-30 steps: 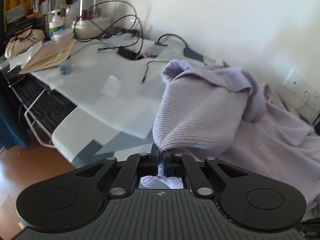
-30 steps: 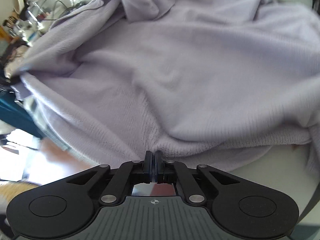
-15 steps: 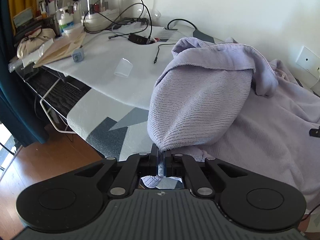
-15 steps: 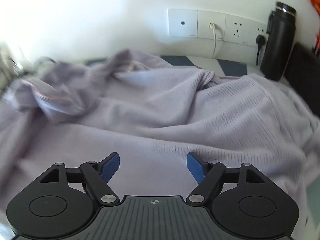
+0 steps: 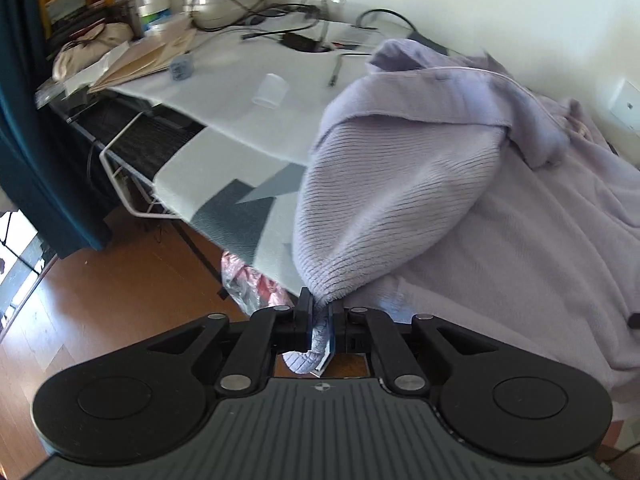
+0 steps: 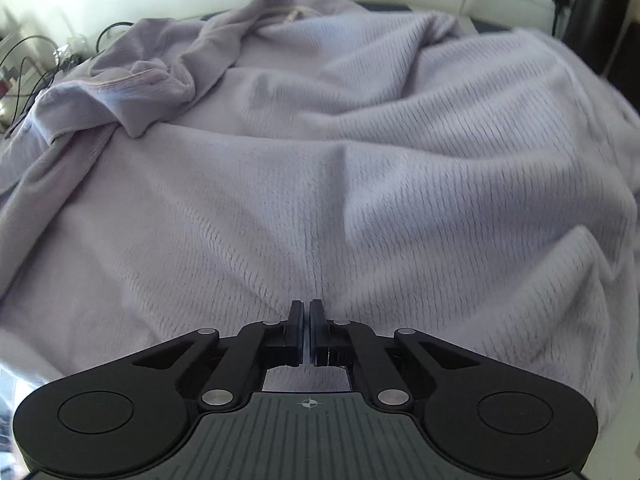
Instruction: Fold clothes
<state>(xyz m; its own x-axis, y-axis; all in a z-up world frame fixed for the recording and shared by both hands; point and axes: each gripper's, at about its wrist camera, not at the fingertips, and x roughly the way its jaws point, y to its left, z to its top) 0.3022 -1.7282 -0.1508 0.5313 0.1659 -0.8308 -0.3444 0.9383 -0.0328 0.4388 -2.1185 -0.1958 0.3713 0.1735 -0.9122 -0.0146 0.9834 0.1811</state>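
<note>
**Operator:** Left wrist view status. Report the left gripper (image 5: 320,312) and its load.

**Inspector:** Both fingers are pressed together on a bunched corner of the lilac ribbed knit sweater (image 5: 400,184). A tuft of the knit shows between the blue pads and below them. From the pinch point the fabric rises in a taut cone towards the heap of cloth behind it.

**Operator:** Location of the garment?

**Inspector:** It lies spread over the grey-and-white patterned table top (image 5: 224,200), beside the cream wall. The held corner hangs just past the table's near edge, above the brown wooden floor (image 5: 112,304). A pink-and-clear crinkled plastic bag (image 5: 248,284) sits below that edge.

**Operator:** Other items on the surface?

**Inspector:** A small translucent plastic cup (image 5: 272,90) stands on the white cloth sheet (image 5: 224,80), well apart from the sweater. Black cables (image 5: 280,16) and a tan paper folder (image 5: 144,60) lie farther back.

**Operator:** Right wrist view status. Report the right gripper (image 6: 306,316).

**Inspector:** Its fingers stand nearly together with a thin slit between them, tips touching the sweater (image 6: 320,160) at its near edge. Whether any knit is caught in the slit cannot be determined. The garment fills the view, with a rumpled fold at upper left.
</note>
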